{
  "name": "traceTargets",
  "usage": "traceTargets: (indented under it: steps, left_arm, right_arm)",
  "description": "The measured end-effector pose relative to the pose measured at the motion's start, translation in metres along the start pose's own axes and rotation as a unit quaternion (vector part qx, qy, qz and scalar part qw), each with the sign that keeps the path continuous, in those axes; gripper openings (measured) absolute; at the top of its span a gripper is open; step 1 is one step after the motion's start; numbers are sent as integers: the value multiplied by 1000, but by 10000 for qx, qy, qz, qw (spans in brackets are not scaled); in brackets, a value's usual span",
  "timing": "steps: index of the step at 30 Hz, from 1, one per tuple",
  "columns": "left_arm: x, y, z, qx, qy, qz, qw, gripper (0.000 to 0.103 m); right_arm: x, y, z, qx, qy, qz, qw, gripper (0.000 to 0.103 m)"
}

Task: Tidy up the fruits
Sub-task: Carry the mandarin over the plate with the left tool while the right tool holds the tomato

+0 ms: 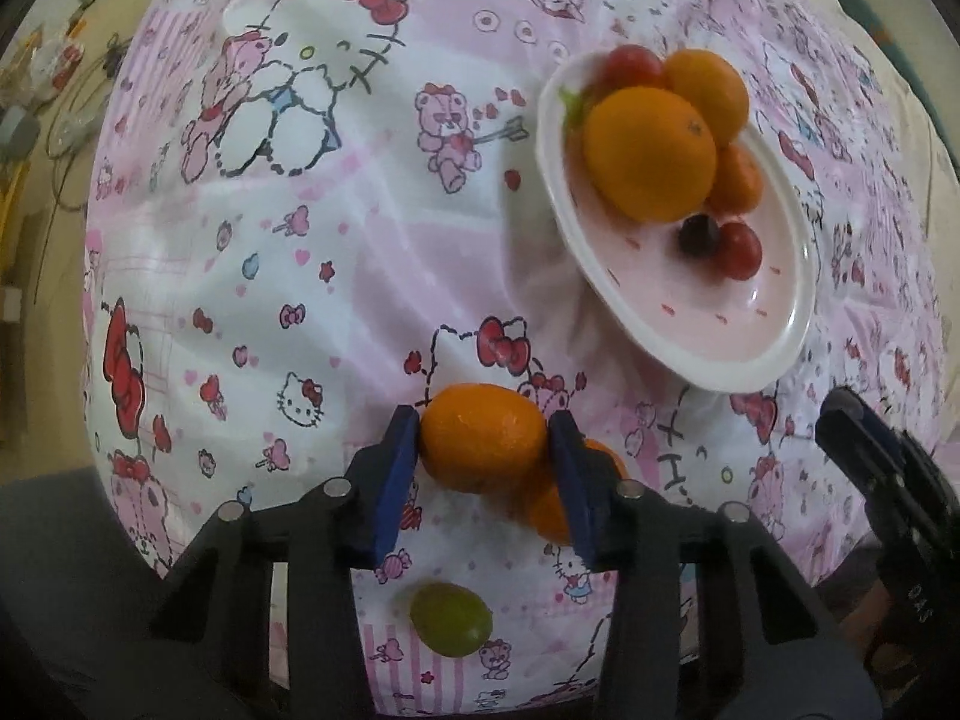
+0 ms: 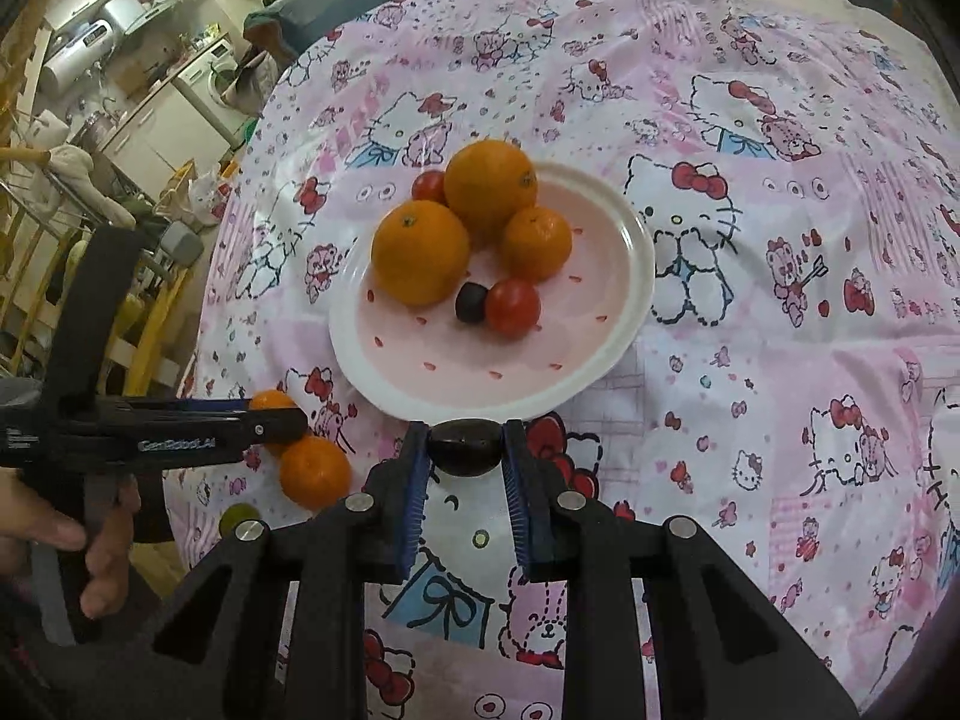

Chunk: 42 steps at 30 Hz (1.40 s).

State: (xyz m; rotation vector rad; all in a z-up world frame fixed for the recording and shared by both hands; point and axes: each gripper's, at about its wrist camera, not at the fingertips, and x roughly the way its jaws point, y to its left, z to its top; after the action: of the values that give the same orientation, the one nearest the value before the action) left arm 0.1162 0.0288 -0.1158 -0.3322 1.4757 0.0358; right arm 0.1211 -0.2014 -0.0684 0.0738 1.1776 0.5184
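Left hand-held gripper held level over the counter, pads clamped on a small orange at 7 o'clock of the plate. Right hand-held gripper pinches a dark grape at the plate's 6 o'clock rim. Housing reads "GenRobot.AI".

Left wrist view: mounted behind the left tongs, looking forward and down along the fingers, close to the tablecloth; the plate sits ahead and to the right.

Right wrist view: mounted behind the right tongs, same forward-down aim, also close; the plate lies straight ahead.

Shared: plate, tablecloth, and each view catches the other tongs at its edge.
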Motion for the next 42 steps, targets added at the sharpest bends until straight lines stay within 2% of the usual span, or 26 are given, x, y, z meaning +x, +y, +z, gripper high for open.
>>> traceTargets:
  steps: [8, 12, 15, 26, 33, 38, 42]
  left_arm:
    - [-20, -3, 3, 221, -503, 394, 9977, 38]
    - [-31, 4, 8, 26, -518, 254, 9983, 38]
    - [-46, -1, 9, 42, -699, 251, 9972, 38]
    - [-94, -36, 32, 552, -1309, 292, 9894, 38]
    - [-92, -57, 43, 887, -1355, 288, 9864, 38]
    - [-84, -67, 53, 984, -1280, 240, 9866, 38]
    - [-81, -72, 58, 1019, -1274, 194, 9864, 38]
  right_arm:
    - [-6, 1, 3, 31, -76, 120, 9999, 25]
    - [-14, 2, 6, 26, -195, 197, 9996, 25]
    - [-27, 0, 9, 100, -387, 276, 9988, 25]
    - [-67, -22, 30, 402, -976, 392, 9936, 25]
    - [-69, -42, 48, 502, -1038, 216, 9931, 25]
    - [-62, -61, 63, 703, -1008, 289, 9920, 25]
    - [-44, -67, 71, 795, -825, 344, 9928, 25]
